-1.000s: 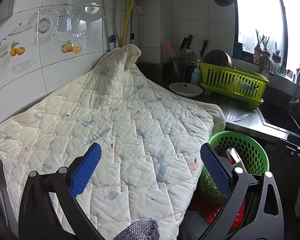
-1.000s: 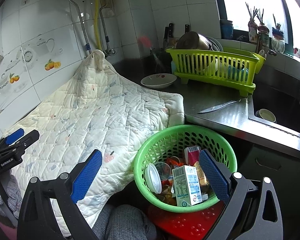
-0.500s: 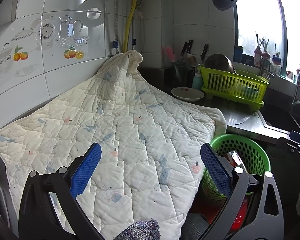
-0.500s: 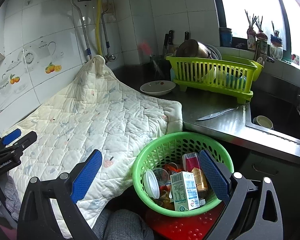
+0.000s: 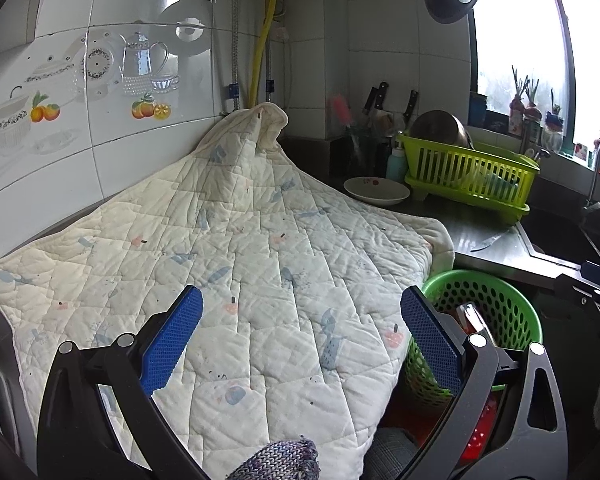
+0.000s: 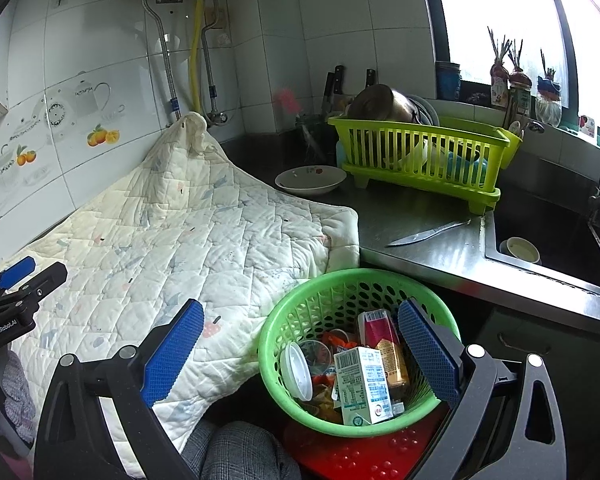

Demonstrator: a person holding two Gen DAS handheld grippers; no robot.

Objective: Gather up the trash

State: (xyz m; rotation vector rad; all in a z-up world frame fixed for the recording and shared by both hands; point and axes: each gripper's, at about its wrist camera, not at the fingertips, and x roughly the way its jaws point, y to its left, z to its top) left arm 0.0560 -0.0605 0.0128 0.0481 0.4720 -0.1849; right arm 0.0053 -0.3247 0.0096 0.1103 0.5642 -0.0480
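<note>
Both views have pulled back; each hand-held gripper, left (image 5: 302,338) and right (image 6: 300,352), apparently gapes empty above green basket (image 6: 300,320).

White tiled wall (image 6: 111,40) with teapot and fruit decals. Dark steel countertop (image 6: 428,252) runs to a sink (image 6: 556,236) under a bright daylight window (image 6: 500,12)

Steel counter (image 6: 428,240) carries quilt (image 6: 187,240), bowl (image 6: 310,179), knife (image 6: 428,233), dish rack (image 6: 420,156), perhaps wet
</note>
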